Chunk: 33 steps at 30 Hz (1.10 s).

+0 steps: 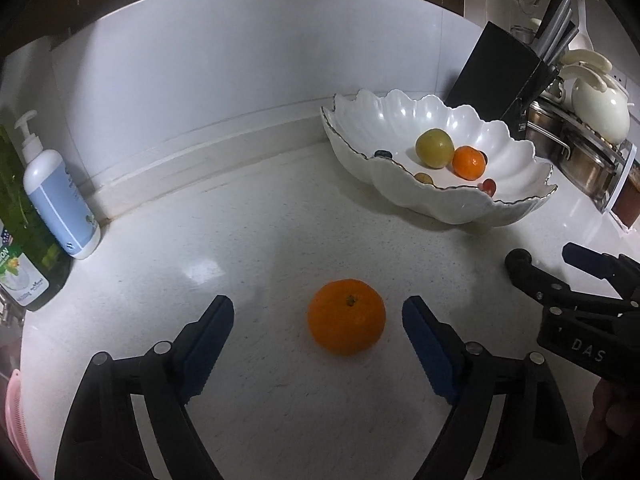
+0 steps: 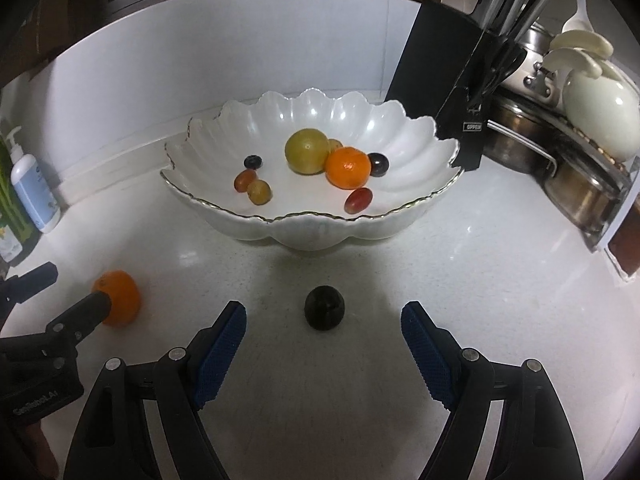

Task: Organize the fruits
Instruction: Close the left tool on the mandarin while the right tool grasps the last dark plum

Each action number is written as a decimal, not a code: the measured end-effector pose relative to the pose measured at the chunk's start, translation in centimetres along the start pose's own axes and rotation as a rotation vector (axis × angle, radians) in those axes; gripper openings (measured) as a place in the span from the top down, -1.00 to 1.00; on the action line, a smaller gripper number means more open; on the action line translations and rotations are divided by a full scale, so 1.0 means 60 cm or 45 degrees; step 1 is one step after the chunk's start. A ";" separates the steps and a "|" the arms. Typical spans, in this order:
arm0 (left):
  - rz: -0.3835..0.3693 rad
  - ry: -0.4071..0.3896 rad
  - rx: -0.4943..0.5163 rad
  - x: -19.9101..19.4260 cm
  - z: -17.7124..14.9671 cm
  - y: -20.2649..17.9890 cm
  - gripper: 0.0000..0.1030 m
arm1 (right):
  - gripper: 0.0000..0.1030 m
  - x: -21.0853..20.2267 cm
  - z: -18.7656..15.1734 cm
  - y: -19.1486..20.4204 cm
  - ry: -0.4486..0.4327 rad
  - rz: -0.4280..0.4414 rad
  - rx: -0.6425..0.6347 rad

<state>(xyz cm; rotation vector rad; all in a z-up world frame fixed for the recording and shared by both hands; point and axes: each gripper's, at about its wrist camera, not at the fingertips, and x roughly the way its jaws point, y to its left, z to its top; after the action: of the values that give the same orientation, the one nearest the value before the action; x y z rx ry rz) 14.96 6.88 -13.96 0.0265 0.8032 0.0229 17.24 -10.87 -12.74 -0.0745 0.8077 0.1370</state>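
Scene: We see two loose fruits on the white speckled desk (image 1: pixel 248 240), in front of a scalloped white bowl (image 2: pixel 320 232) that already holds a green-yellow fruit, a small orange and several grapes.
Left gripper: The left gripper (image 1: pixel 318 316) hangs over a mandarin (image 1: pixel 346 316); its jaws are released, with the fruit between them but clear of both pads.
Right gripper: The right gripper (image 2: pixel 323 322) has its jaws spread as well, lined up on a dark round fruit (image 2: pixel 324 309) — plum or large grape, we cannot tell which. No pad touches it.
Task's things: Both fruits sit on the desk just short of the bowl; by our reading, neither pick has begun.
Risk, mandarin: A round fruit can roll if one pad meets it first, and it sits nearer the right-hand pad than the left, so we judge a lopsided closing could push it aside.
Risk, dark fruit: It is small and glossy — a closing set too high or too far back could pinch it out forward towards the bowl's foot.
Risk, crowding: The two grippers work near each other; we think a careless swing to the bowl could knock them together.
Around: A pump bottle (image 1: pixel 60 200) and a green bottle stand to the left, a knife block (image 2: pixel 444 92) and steel pots to the right behind the bowl.
In the way: Only the bowl's raised rim lies between fruit and bowl; the fruit must be lifted over it.
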 end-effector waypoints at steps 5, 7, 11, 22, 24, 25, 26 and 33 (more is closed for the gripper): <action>-0.007 0.013 0.004 0.013 -0.003 -0.003 -0.68 | -0.46 0.018 0.002 0.002 0.016 0.008 -0.005; -0.010 0.020 0.000 0.018 -0.003 -0.003 -0.65 | -0.33 0.026 0.002 0.002 0.030 0.013 -0.008; -0.018 0.028 0.011 0.029 -0.004 -0.007 -0.56 | -0.20 0.036 0.002 -0.001 0.039 0.014 -0.002; -0.058 0.056 0.038 0.045 -0.006 -0.015 -0.10 | 0.27 0.059 0.001 -0.007 0.074 0.032 0.014; -0.065 0.065 0.038 0.047 -0.006 -0.015 0.02 | 0.39 0.061 0.001 -0.007 0.075 0.035 0.009; -0.078 0.067 0.036 0.047 -0.006 -0.015 0.05 | 0.48 0.062 0.002 -0.005 0.074 0.037 0.003; -0.085 0.068 0.038 0.047 -0.006 -0.016 0.10 | 0.49 0.062 0.002 -0.004 0.074 0.037 -0.002; -0.088 0.075 0.036 0.042 -0.006 -0.017 0.13 | 0.50 0.063 0.003 -0.005 0.079 0.039 0.007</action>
<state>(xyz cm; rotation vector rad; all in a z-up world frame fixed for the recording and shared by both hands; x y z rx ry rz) 16.44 5.97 -16.06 0.0251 0.8629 -0.0535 19.96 -10.78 -15.35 -0.0616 0.8715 0.1618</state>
